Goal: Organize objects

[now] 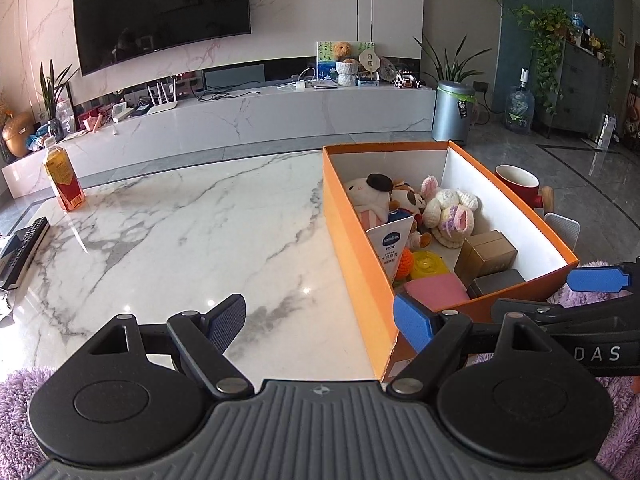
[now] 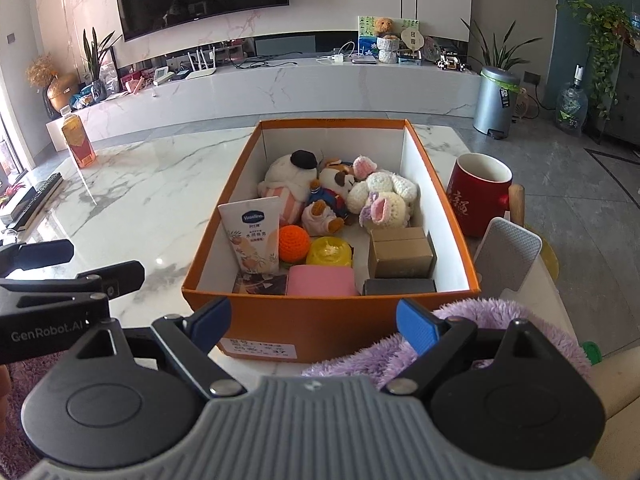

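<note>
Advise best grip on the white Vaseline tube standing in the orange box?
Take the white Vaseline tube by its flat crimped top edge, coming from above. It stands nearly upright against the left wall of the orange cardboard box, top edge free. The orange crocheted ball crowds its lower right, so a low side grip looks blocked. Right gripper is open and nearest.

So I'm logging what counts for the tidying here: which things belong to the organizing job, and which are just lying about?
Job:
- orange box
- plush toys
- Vaseline tube
- orange crochet ball
- small cartons
- both open grippers, left, right

Lying about:
- red mug
- drink bottle
- remote
- purple fluffy fabric
</note>
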`<move>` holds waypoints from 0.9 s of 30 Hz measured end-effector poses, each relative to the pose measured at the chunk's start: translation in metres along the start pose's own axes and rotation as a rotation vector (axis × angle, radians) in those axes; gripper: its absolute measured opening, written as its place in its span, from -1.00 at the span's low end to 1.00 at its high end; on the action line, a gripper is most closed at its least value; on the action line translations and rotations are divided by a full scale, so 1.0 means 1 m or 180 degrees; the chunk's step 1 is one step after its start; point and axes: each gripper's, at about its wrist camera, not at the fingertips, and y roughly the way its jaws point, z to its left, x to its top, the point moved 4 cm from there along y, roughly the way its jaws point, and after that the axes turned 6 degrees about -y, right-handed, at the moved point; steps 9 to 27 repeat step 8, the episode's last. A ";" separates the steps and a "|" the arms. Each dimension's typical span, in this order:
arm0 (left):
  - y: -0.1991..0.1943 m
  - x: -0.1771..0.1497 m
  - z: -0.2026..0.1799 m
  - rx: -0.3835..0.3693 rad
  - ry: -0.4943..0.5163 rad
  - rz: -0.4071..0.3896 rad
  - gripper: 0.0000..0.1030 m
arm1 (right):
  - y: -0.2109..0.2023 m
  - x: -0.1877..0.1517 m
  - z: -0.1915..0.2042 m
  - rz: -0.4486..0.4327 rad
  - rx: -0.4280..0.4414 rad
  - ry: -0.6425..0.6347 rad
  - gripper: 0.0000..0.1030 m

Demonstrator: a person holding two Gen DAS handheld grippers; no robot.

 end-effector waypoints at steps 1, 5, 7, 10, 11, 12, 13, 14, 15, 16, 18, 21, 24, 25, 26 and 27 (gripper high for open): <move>-0.001 0.000 0.000 0.0002 -0.0002 -0.0001 0.86 | 0.000 0.000 0.001 0.0001 0.0007 -0.0008 0.75; -0.003 0.002 0.001 -0.0018 0.0001 -0.0023 0.86 | 0.000 -0.001 0.004 0.0007 0.0016 -0.0033 0.75; -0.004 0.002 0.001 -0.0023 -0.0003 -0.0030 0.86 | -0.001 -0.001 0.005 0.0004 0.0019 -0.0029 0.75; -0.004 0.002 0.001 -0.0029 -0.0017 -0.0027 0.86 | -0.001 -0.001 0.005 0.0002 0.0019 -0.0030 0.75; -0.004 0.002 0.001 -0.0029 -0.0017 -0.0027 0.86 | -0.001 -0.001 0.005 0.0002 0.0019 -0.0030 0.75; -0.004 0.002 0.001 -0.0029 -0.0017 -0.0027 0.86 | -0.001 -0.001 0.005 0.0002 0.0019 -0.0030 0.75; -0.004 0.002 0.001 -0.0029 -0.0017 -0.0027 0.86 | -0.001 -0.001 0.005 0.0002 0.0019 -0.0030 0.75; -0.004 0.002 0.001 -0.0029 -0.0017 -0.0027 0.86 | -0.001 -0.001 0.005 0.0002 0.0019 -0.0030 0.75; -0.004 0.002 0.001 -0.0029 -0.0017 -0.0027 0.86 | -0.001 -0.001 0.005 0.0002 0.0019 -0.0030 0.75; -0.004 0.002 0.001 -0.0029 -0.0017 -0.0027 0.86 | -0.001 -0.001 0.005 0.0002 0.0019 -0.0030 0.75; -0.004 0.002 0.001 -0.0029 -0.0017 -0.0027 0.86 | -0.001 -0.001 0.005 0.0002 0.0019 -0.0030 0.75; -0.004 0.002 0.001 -0.0029 -0.0017 -0.0027 0.86 | -0.001 -0.001 0.005 0.0002 0.0019 -0.0030 0.75; -0.004 0.002 0.001 -0.0029 -0.0017 -0.0027 0.86 | -0.001 -0.001 0.005 0.0002 0.0019 -0.0030 0.75; -0.004 0.002 0.001 -0.0029 -0.0017 -0.0027 0.86 | -0.001 -0.001 0.005 0.0002 0.0019 -0.0030 0.75; -0.004 0.002 0.001 -0.0029 -0.0017 -0.0027 0.86 | -0.001 -0.001 0.005 0.0002 0.0019 -0.0030 0.75; -0.004 0.002 0.001 -0.0029 -0.0017 -0.0027 0.86 | -0.001 -0.001 0.005 0.0002 0.0019 -0.0030 0.75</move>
